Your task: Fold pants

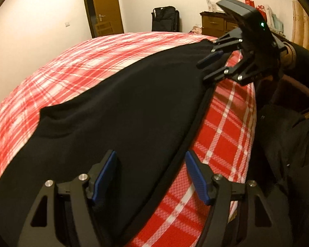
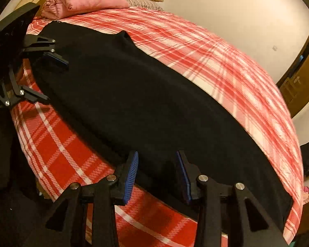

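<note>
Pants (image 1: 123, 107) lie flat under both spread claws, left claw (image 1: 150, 177) and right claw (image 2: 157, 177).

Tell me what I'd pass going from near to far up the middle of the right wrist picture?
The right claw, open, then the black pants, the red plaid bedcover, and farthest the rolled pink quilt.

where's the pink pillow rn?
Right wrist view only, top left: the pink pillow lies at the far end of the plaid bed, just beyond the end of the black pants and near the left gripper.
</note>
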Motion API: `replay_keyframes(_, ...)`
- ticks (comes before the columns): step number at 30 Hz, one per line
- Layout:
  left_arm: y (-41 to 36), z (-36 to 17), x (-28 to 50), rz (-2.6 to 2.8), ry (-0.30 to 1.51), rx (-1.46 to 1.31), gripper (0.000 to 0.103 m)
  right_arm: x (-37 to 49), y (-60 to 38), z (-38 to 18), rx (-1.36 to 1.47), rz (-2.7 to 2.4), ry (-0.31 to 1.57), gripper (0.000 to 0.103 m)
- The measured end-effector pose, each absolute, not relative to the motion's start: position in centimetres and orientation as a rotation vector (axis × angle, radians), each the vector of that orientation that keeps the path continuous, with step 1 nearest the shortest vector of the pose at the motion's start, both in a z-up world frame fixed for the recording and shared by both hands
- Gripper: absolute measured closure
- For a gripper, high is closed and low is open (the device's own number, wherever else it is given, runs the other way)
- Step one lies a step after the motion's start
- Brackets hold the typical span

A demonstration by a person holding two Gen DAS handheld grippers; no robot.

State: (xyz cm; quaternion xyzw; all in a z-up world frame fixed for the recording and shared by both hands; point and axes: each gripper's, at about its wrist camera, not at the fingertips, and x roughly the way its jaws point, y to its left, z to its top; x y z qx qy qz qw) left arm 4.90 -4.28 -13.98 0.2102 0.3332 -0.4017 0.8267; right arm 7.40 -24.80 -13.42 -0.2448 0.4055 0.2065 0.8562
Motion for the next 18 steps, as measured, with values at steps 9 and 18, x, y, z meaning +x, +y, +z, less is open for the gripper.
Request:
replay_keyframes(9, -4.0, -13.9, 5.3, -0.856, 0.725, 0.404, 0.032, 6.9, -23.2, -13.9, -0.565, 0.488, 0.839, 0.064)
replay_keyframes(18, -3.4, -13.8, 5.9, -0.871, 0.75, 0.325, 0.032, 6.4, -21.9, -14.0, -0.584, 0.516, 0.828, 0.075)
